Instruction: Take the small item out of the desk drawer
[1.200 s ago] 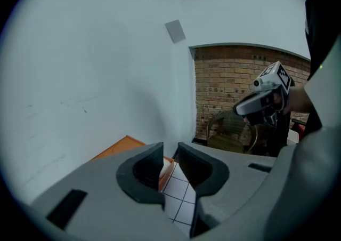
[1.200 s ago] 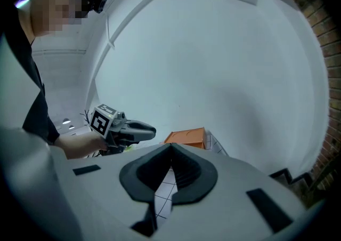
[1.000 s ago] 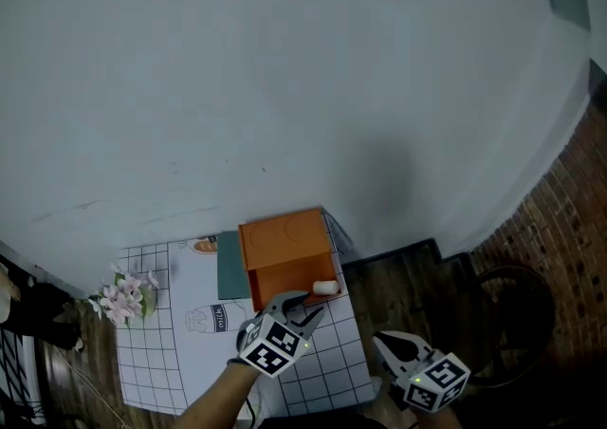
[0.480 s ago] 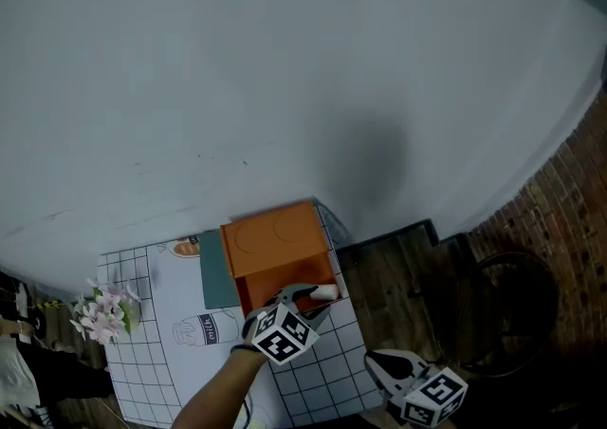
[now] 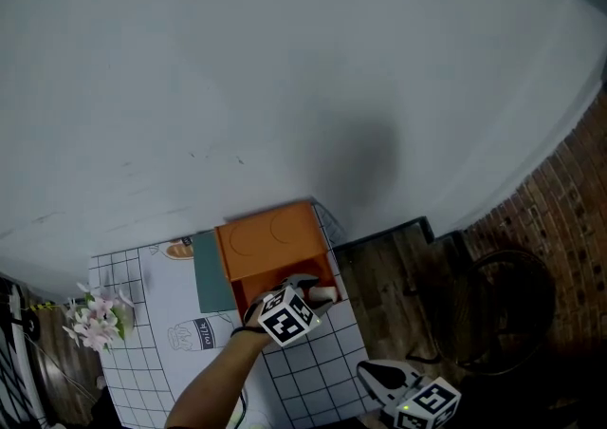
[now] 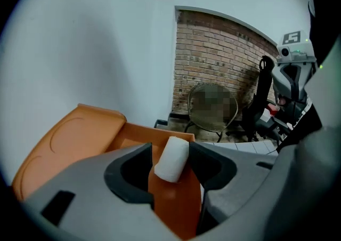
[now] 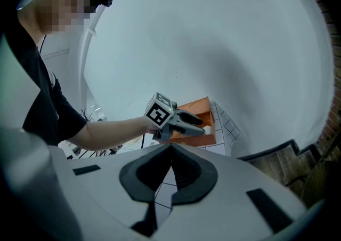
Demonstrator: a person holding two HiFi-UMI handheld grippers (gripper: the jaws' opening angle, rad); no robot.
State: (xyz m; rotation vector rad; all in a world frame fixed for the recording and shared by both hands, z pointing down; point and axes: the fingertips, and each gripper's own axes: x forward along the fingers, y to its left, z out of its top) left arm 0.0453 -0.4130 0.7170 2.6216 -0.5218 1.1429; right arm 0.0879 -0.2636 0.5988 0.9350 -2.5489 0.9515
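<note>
Left gripper [image 5: 309, 286]: reaches into the open drawer [image 5: 258, 289] of the orange desk unit [image 5: 266, 235]. Its jaws are opening and stand wide apart. In the left gripper view the small white item [image 6: 171, 159], a short cylinder, sits between the two jaw tips of the left gripper [image 6: 170, 149]. It rests tilted on the drawer's orange floor [image 6: 176, 205] near the far wall. The jaw tips lie close beside the item on either side. No clamping is evident, and the item is not lifted.

Right gripper [image 5: 377, 377]: held low and well apart from the drawer, beyond the near edge of the table [image 5: 318, 372]. In its own view the right gripper [image 7: 171, 150] has its jaw tips together with nothing between them. That same view shows the left gripper [image 7: 198, 126] in the drawer with the white item [image 7: 207, 129] at its tips.

Surroundings: the desk unit stands at the far right corner of the table, on a white cloth with a black grid. A dark green flat panel [image 5: 208, 271] lies just left of the unit. A bunch of pale pink flowers [image 5: 91, 321] sits at the table's left edge
</note>
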